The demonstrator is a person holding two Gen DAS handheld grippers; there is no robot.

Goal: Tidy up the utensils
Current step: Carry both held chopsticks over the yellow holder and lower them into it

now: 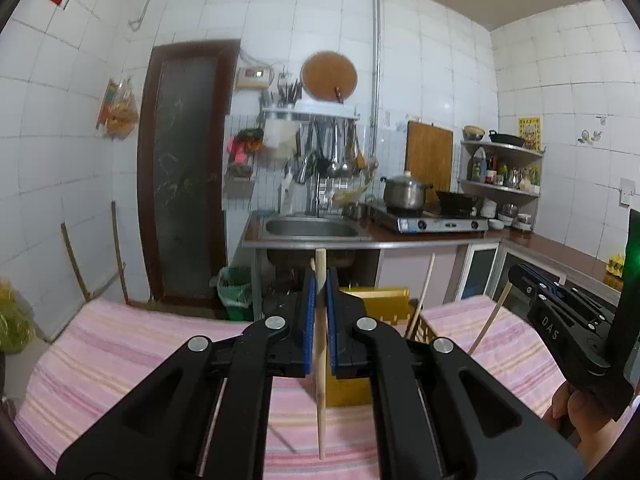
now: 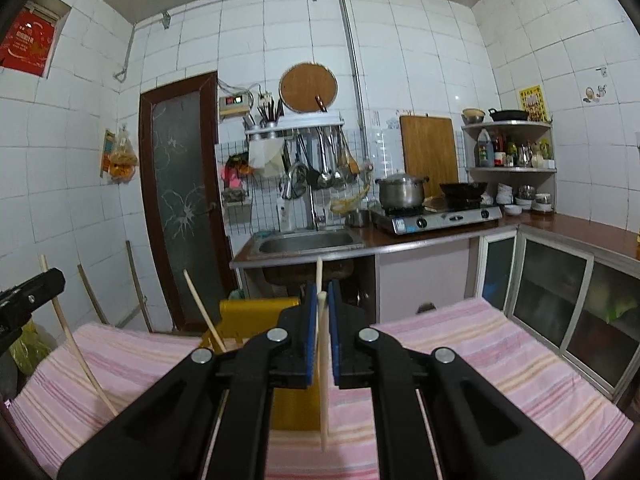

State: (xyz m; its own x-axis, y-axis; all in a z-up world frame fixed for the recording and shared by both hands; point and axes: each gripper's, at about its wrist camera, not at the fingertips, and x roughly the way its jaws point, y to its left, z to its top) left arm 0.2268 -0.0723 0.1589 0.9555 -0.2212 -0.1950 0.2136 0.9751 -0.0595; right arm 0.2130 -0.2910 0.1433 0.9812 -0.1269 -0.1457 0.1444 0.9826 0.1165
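Observation:
My left gripper (image 1: 320,276) is shut on a wooden chopstick (image 1: 321,380) that stands upright between its blue pads, above the pink striped cloth (image 1: 140,344). My right gripper (image 2: 321,292) is shut on a pale chopstick (image 2: 323,384), also upright. A yellow utensil holder (image 1: 376,304) stands just beyond the grippers; it also shows in the right wrist view (image 2: 256,312). Another chopstick (image 1: 422,300) leans in it. The right gripper (image 1: 560,312) appears at the right of the left wrist view, its chopstick (image 1: 490,318) slanted.
A kitchen counter with a steel sink (image 2: 308,242), a gas stove (image 2: 440,216) with a pot and a wok, and a corner shelf (image 2: 512,148) lie beyond. Glass-door cabinets (image 2: 560,292) run along the right. A dark door (image 2: 180,200) is at the left.

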